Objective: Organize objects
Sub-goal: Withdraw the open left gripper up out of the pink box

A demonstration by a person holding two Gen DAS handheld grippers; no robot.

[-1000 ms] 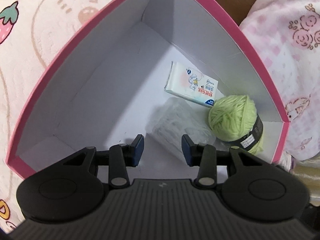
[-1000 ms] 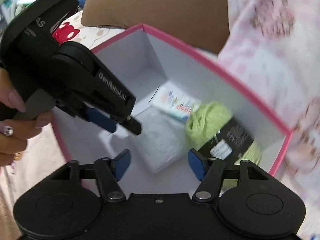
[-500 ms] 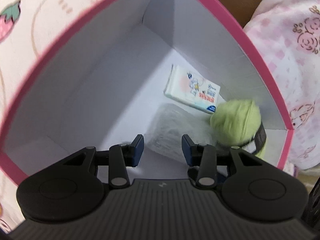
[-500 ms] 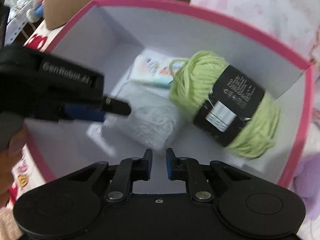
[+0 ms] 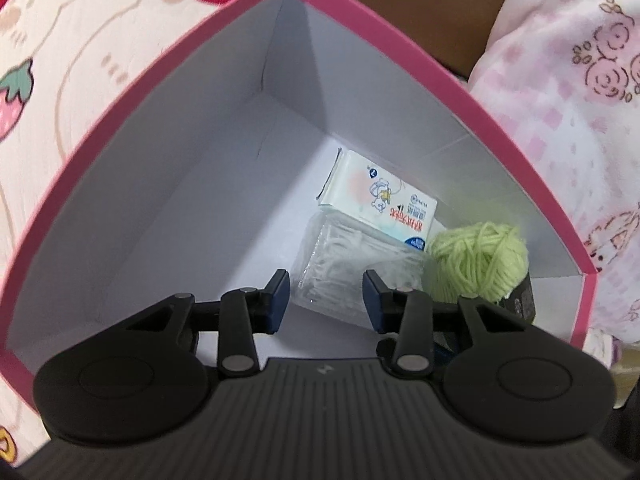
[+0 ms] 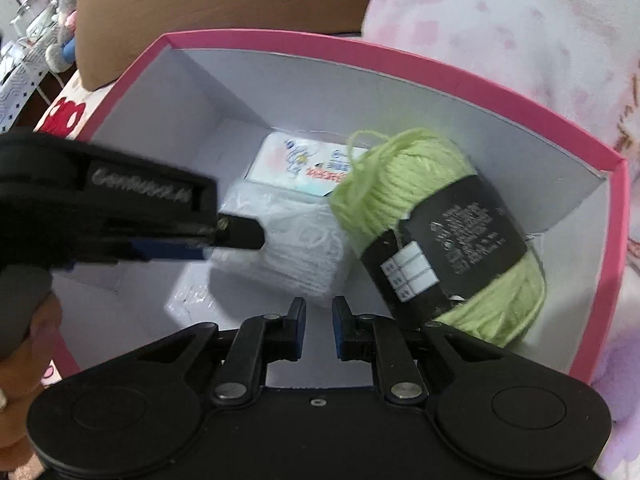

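A pink box (image 5: 400, 38) with a white inside holds three things. A tissue pack (image 5: 378, 204) lies by the far wall, a clear bag of white items (image 5: 348, 268) in front of it, and a green yarn ball (image 5: 478, 258) with a black label at the right. My left gripper (image 5: 325, 294) is open and empty above the clear bag. In the right wrist view the box (image 6: 616, 264), yarn (image 6: 432, 216), clear bag (image 6: 296, 248) and tissue pack (image 6: 296, 164) show too. My right gripper (image 6: 319, 330) is shut and empty just left of the yarn. The left gripper (image 6: 236, 234) enters from the left.
The box sits on a cartoon-print sheet (image 5: 60, 60) with strawberries. A pink flowered blanket (image 5: 580, 100) lies to the right. A brown headboard (image 6: 220, 4) stands behind the box. The left half of the box floor (image 5: 180, 240) is bare.
The yarn ball has been let go and now lies in the box's right corner. My right gripper has shut and drawn back. My left gripper stayed open over the clear bag.
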